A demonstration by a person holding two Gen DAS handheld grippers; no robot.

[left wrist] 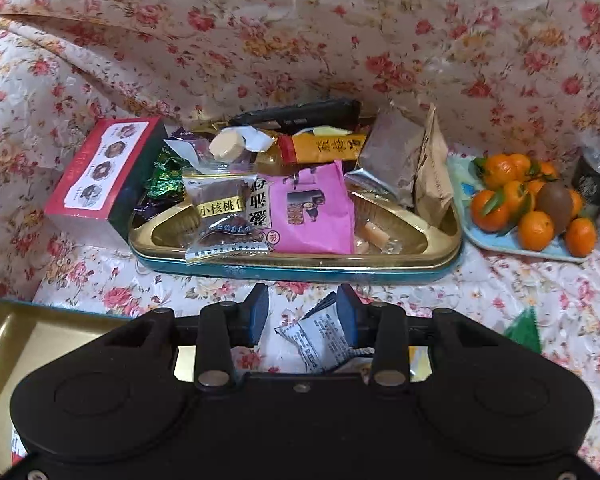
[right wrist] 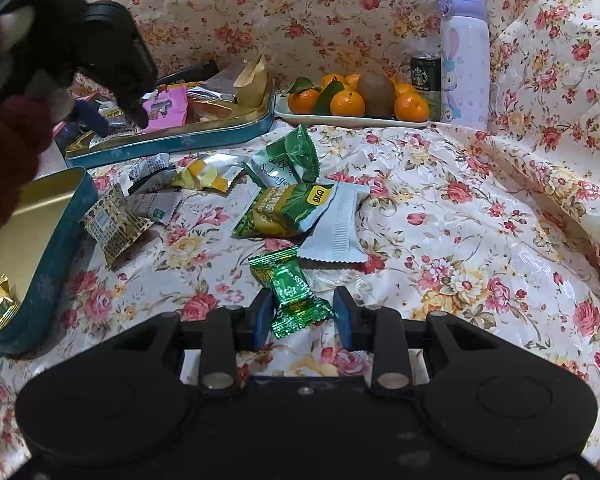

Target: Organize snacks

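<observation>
A shiny green foil candy [right wrist: 298, 294] lies on the floral cloth [right wrist: 460, 220] between the blue pads of the right gripper [right wrist: 303, 314], whose jaws stand narrow on either side of it; the left pad touches the wrapper, but whether the right pad presses it cannot be told. Just beyond it the right wrist view counts seven more loose packets: a white sachet [right wrist: 336, 226], a green-and-yellow pack [right wrist: 286, 210], a green-and-white pouch [right wrist: 290, 158], a yellow-and-clear wrapper [right wrist: 204, 174], two white printed ones and a gold patterned packet [right wrist: 114, 226]. One small gold candy [right wrist: 2, 300] sits alone in the gold-lined tin lid [right wrist: 48, 264] at the left. The left wrist view alone shows the inside of the blue tin [left wrist: 300, 268], heaped with wrapped snacks including a pink pouch [left wrist: 314, 210] and an orange bar [left wrist: 324, 148], and a red box [left wrist: 100, 172] beside it. The left gripper [left wrist: 302, 316] has its jaws apart over the cloth, a white printed packet [left wrist: 320, 340] lying under them, unclamped. In the right view that gripper hangs above the tin, gripped by a dark red sleeve [right wrist: 4, 152]. One tray of oranges [right wrist: 356, 100] with one kiwi [right wrist: 376, 90] stands behind, and only the right view shows the whole lavender bottle [right wrist: 464, 56] and one dark can [right wrist: 425, 74].
</observation>
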